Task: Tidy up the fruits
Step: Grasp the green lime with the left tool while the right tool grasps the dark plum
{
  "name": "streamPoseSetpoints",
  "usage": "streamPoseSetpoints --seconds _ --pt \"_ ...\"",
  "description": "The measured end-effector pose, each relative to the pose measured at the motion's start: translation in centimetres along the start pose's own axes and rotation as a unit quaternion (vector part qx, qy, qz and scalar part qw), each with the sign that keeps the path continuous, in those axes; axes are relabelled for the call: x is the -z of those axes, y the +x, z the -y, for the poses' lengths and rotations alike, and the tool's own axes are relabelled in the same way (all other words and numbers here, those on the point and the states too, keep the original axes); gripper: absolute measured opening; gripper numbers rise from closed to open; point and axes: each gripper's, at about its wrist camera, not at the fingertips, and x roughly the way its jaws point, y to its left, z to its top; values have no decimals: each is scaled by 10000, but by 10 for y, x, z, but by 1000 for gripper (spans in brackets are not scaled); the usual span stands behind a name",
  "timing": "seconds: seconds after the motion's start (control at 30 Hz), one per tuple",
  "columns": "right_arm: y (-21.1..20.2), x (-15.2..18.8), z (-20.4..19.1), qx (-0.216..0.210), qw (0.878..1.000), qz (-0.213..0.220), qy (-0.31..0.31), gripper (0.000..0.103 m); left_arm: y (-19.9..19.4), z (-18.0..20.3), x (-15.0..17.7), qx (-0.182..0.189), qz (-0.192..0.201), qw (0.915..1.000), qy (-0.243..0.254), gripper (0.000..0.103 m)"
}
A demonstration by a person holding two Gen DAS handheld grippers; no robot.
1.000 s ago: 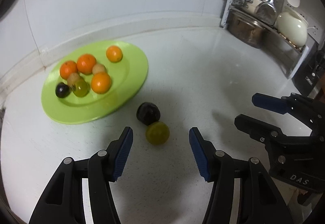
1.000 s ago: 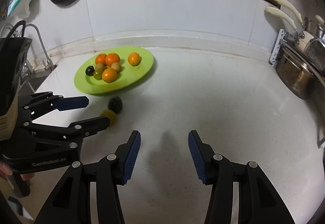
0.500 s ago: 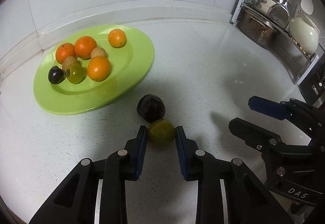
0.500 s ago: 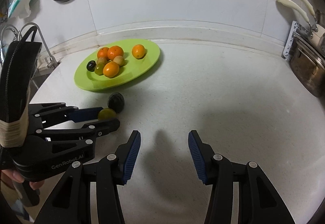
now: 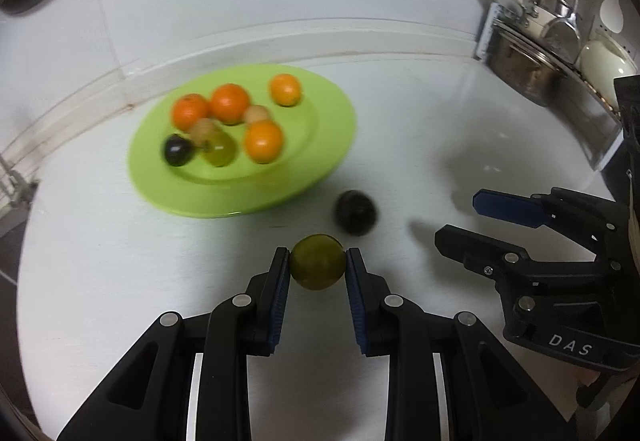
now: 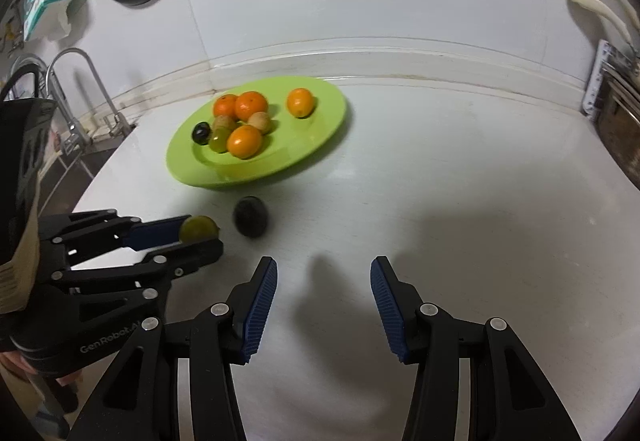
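**Left gripper clamping a green plum off the counter**

The left gripper [image 5: 317,264] is gripping an olive-green plum [image 5: 317,261] between its blue pads, both pads pressing against the fruit's sides. From the right wrist view the same green plum [image 6: 199,228] is sitting at the fingertips of the left gripper [image 6: 192,233]. Just beyond it, a dark plum [image 5: 355,212] is lying on the white countertop [image 5: 420,145], near the edge of the green plate [image 5: 320,177]. The plate is carrying four oranges, two small tan fruits, a green grape-like fruit and a dark one, clustered towards its far left. The right gripper [image 6: 323,303] is hovering over the countertop with its jaws spread wide, holding nothing. At the far right, a dish rack [image 5: 536,53] is standing by the wall.
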Motion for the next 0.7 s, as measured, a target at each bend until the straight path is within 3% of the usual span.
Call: streamPoseSetpoints --seconds 0.37,0.6,0.7 --pt "36 -21 -31 -271 9993 -168 -187 50 -1 -31 5 -320 -14 9994 -96 28" --pt "50 -27 -37 -226 9993 -246 -184 49 4 -37 1 -296 -9 9995 -80 28" --pt "57 -28 -38 -207 9990 -330 -220 42 6 -40 -2 -212 -23 9997 -136 28"
